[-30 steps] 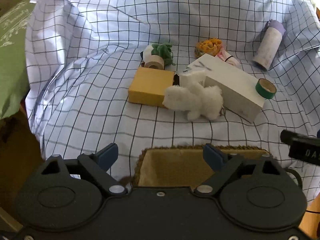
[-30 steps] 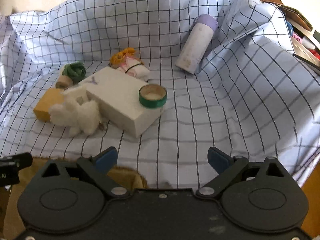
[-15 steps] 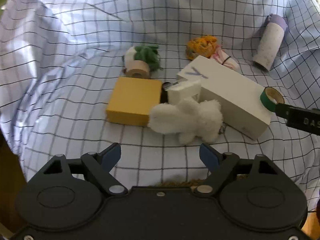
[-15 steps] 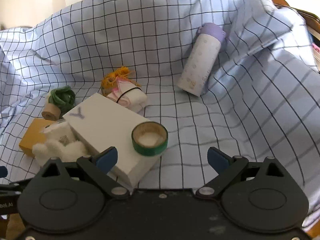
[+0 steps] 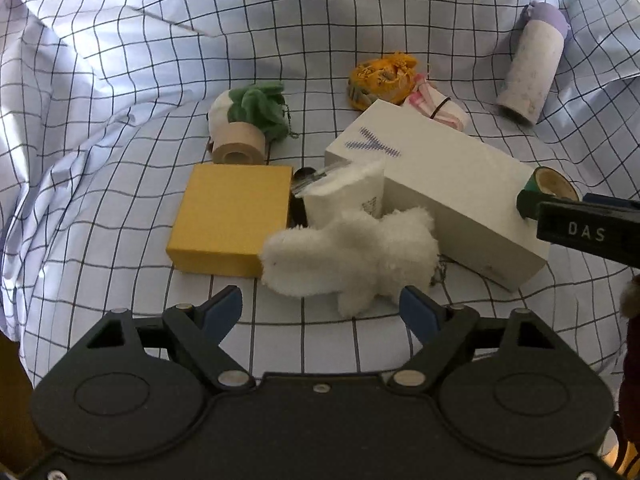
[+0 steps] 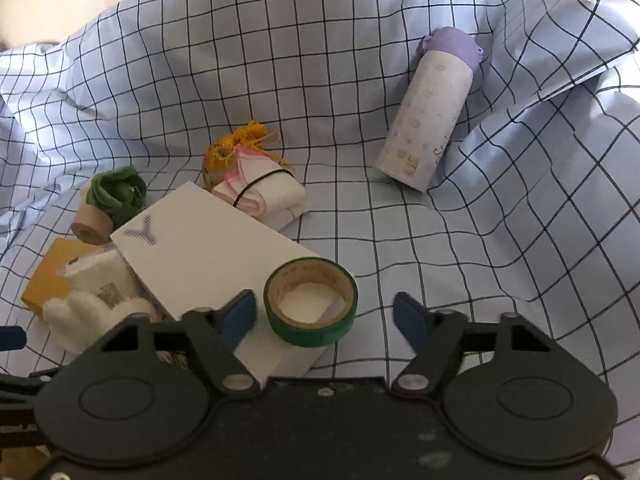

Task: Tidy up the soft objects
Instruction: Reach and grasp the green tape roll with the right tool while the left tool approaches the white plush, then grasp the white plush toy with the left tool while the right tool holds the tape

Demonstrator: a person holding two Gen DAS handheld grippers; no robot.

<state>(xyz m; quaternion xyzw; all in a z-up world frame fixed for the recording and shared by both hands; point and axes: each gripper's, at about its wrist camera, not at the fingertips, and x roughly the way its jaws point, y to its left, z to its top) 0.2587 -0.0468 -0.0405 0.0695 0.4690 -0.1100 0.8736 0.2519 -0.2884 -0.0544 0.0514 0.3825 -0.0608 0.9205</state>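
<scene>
**Both grippers closing in on the pile**

Nearest the left gripper (image 5: pixel 321 307) lies the white plush (image 5: pixel 352 254), on the checked sheet (image 5: pixel 120 128), just ahead of the blue fingertips and roughly centred between them. The jaws stand apart and hold nothing; they have narrowed a little within the last second. The step in hand looks like the reach for the plush, the first soft thing to sort. The next move calls for easing the tips down either side of the plush's body and squeezing gently, since it will give under the pads.

The right gripper (image 6: pixel 325 317) hovers over the green tape (image 6: pixel 311 307), which sits on the near end of the white box (image 6: pixel 208 248). Its jaws have just been closing, yet the pads are clear of the roll, so it grips nothing.

Behind the plush rest a tissue pack (image 5: pixel 346 194) and a yellow box (image 5: pixel 234 216). Farther back sit a brown tape (image 5: pixel 239 148) with a green scrunchie (image 5: pixel 260 108), an orange pouch (image 5: pixel 382 78) touching a banded cloth (image 6: pixel 266 194), and, farthest, a bottle (image 6: pixel 430 120).
</scene>
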